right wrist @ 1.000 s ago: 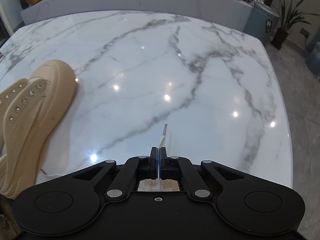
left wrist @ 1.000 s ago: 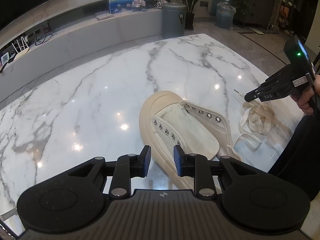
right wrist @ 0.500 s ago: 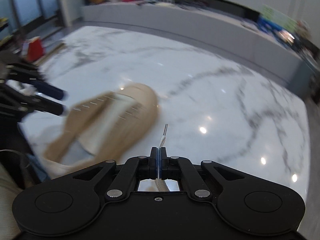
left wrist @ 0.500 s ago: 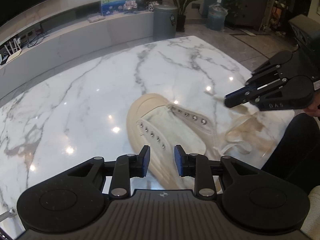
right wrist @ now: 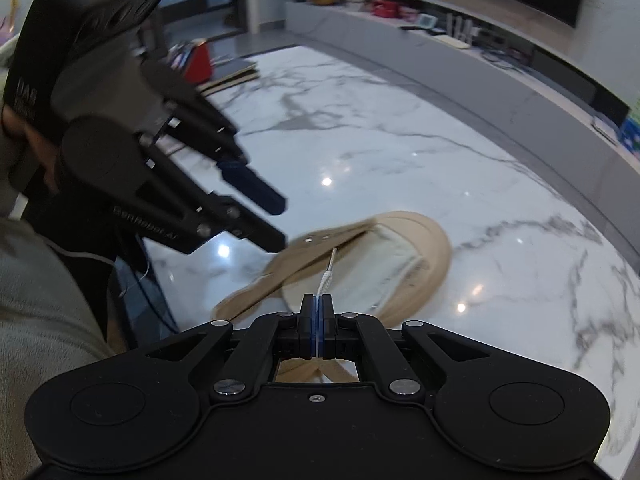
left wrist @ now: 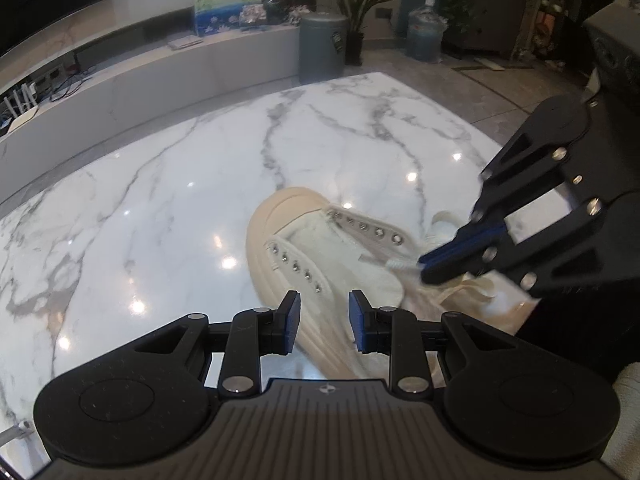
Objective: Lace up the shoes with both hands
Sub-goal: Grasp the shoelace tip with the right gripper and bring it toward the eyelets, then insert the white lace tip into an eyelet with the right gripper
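From my left camera, my left gripper (left wrist: 320,318) sits at six o'clock, jaws part open with nothing between them, hovering over the near side of the shoe (left wrist: 320,248). The cream shoe lies on the white marble worktop (left wrist: 160,200) at the centre of the view, toe toward twelve o'clock, tongue exposed, both eyelet rows (left wrist: 366,226) empty of lace. At three o'clock my right gripper (left wrist: 426,266) reaches in over the shoe's heel end, jaws clamped flat on the lace (left wrist: 396,263), whose white tip pokes out toward nine o'clock. The loose rest of the lace is bunched behind it on the worktop.

From my right camera, the left gripper (right wrist: 280,220) enters from ten o'clock, its two fingers apart above the shoe (right wrist: 420,240). At six o'clock my own right jaws (right wrist: 318,308) are pressed together on the lace (right wrist: 326,276), the stiff tip pointing at the shoe's opening.

My worry, as a judgement: the shoe is not pinned, so pushing the tip at an eyelet could slide or roll it across the slick marble. The short free tip may bend or miss the small hole. The trailing lace could snag on my fingers, and both grippers are near enough over the shoe to knock together.
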The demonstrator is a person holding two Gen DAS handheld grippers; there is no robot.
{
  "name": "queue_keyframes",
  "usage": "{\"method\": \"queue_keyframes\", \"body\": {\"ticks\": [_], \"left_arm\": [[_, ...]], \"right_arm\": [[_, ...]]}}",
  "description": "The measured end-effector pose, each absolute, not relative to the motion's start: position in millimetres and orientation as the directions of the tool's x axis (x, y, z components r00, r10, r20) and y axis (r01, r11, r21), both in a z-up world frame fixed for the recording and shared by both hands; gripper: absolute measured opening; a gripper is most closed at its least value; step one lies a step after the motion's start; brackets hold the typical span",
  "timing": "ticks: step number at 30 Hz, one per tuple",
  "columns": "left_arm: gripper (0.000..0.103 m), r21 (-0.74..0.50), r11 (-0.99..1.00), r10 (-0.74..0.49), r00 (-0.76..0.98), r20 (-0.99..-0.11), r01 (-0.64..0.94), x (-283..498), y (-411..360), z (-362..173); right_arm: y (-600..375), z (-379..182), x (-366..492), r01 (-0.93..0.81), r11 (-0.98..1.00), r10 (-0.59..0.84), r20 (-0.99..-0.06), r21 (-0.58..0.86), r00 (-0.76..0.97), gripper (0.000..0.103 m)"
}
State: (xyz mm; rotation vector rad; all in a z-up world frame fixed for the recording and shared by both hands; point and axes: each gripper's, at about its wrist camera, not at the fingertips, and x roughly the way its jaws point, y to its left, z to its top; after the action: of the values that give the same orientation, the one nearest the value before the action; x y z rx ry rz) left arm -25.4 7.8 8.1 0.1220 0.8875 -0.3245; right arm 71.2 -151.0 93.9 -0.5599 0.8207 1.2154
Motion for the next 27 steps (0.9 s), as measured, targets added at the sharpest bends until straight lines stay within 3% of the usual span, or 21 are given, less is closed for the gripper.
{"method": "queue_keyframes", "body": {"ticks": [9,13,27], "left_arm": [[0.025,0.039,0.905,-0.237,0.577,-0.782,0.424,-30.9,-7.4,6.1],[0.035,0.015,0.906,-0.257,0.578,-0.775,0.424,-33.8,-7.2,8.5],[0.035,0.07,0.912,-0.206,0.598,-0.775,0.405,-28.8,-5.4,10.1]], "right_arm": [[-146.0,98.8,61.3,-0.98,0.199,0.578,-0.81,0.021,0.1,0.0],[-140.7,98.3,56.6,-0.987,0.16,0.566,-0.819,-0.003,0.094,0.0],[-141.7,94.8,70.0,-0.972,0.206,0.514,-0.832,-0.117,0.209,0.0]]}}
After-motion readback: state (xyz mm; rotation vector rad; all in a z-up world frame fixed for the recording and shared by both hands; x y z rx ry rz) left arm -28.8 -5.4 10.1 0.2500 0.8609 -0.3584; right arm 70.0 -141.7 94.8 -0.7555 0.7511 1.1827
